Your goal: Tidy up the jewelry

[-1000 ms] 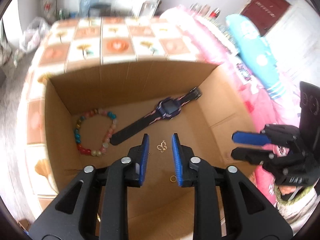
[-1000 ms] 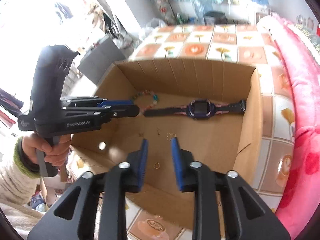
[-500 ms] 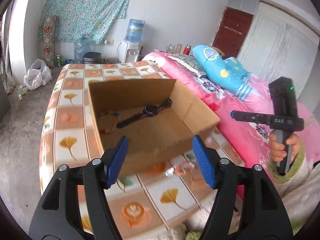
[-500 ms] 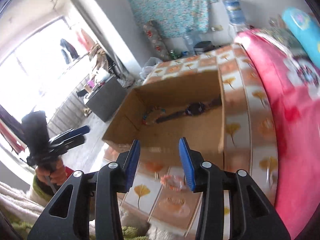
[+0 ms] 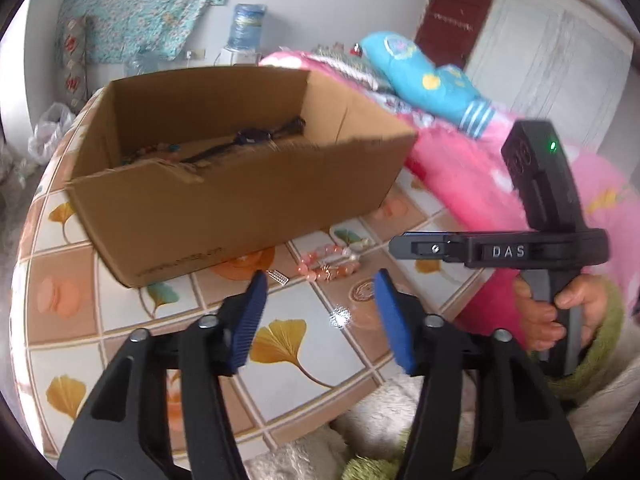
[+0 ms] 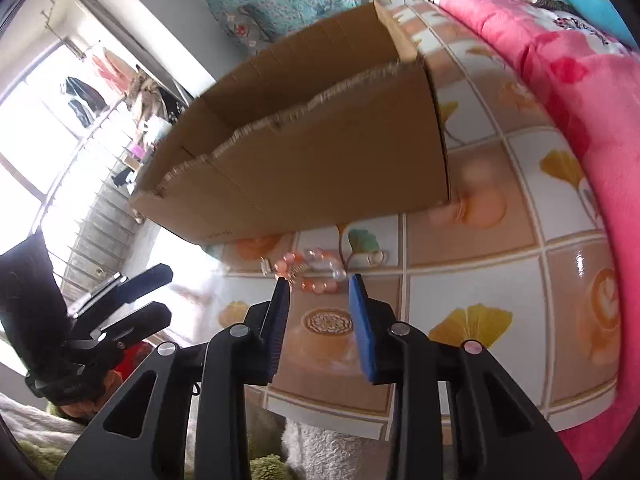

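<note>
1. Both my grippers have pulled back out of the box (image 5: 240, 184); it now sits beyond my jaws.
2. Left gripper (image 5: 318, 304): jaws have just been closing, apart, nothing between them.
3. Right gripper (image 6: 318, 304): the same, narrower gap, empty.
4. Pink bracelet (image 6: 316, 270) lies on the table (image 5: 280, 364) just past my right tips. Likely next pick.
5. Watch (image 5: 252, 136) is half hidden behind the box wall; small clasp (image 5: 279, 277) is too blurred to name.

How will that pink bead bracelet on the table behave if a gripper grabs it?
The pink bead bracelet is strung round beads in a loose loop, so it will likely droop floppy from a one-sided pinch. Glossy beads may slip between the pads. Lying flat on the tiled table, it probably slides rather than rolls.
</note>
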`<state>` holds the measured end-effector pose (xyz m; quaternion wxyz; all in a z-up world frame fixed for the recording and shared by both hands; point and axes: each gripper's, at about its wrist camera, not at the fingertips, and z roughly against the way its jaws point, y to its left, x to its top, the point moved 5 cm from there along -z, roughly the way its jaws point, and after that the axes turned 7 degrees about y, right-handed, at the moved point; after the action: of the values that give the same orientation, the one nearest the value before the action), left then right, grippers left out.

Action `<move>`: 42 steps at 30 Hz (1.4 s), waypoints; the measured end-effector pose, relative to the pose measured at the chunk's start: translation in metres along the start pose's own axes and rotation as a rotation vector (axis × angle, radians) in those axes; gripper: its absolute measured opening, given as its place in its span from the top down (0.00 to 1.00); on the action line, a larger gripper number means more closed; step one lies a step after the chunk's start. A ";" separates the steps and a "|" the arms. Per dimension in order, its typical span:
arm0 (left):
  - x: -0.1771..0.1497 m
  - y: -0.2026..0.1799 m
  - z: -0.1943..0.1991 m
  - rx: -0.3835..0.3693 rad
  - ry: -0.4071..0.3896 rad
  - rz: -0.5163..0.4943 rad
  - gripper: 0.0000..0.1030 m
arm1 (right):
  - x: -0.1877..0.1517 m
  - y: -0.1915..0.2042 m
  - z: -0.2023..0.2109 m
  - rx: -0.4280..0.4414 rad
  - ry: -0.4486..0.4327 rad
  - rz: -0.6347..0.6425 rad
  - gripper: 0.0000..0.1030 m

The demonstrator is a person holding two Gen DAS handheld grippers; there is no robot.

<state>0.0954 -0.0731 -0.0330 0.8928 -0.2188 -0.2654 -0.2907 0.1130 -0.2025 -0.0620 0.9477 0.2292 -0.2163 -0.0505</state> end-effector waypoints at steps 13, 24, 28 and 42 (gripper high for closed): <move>0.006 -0.030 -0.051 0.036 0.083 -0.155 0.80 | -0.008 -0.005 -0.030 -0.050 0.031 0.069 0.75; 0.020 -0.027 -0.075 0.079 0.144 -0.202 0.85 | -0.012 -0.010 -0.029 0.001 0.025 0.070 0.75; 0.018 -0.022 -0.082 0.096 0.181 -0.189 0.86 | -0.014 -0.015 -0.025 0.009 0.025 0.071 0.75; 0.020 -0.017 -0.088 0.085 0.194 -0.167 0.98 | -0.015 -0.027 -0.019 0.033 0.022 0.062 0.75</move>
<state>0.1291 -0.1422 -0.0839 0.8953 -0.1289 -0.2074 -0.3725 0.1073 -0.2159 -0.0956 0.9472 0.2387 -0.2135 -0.0151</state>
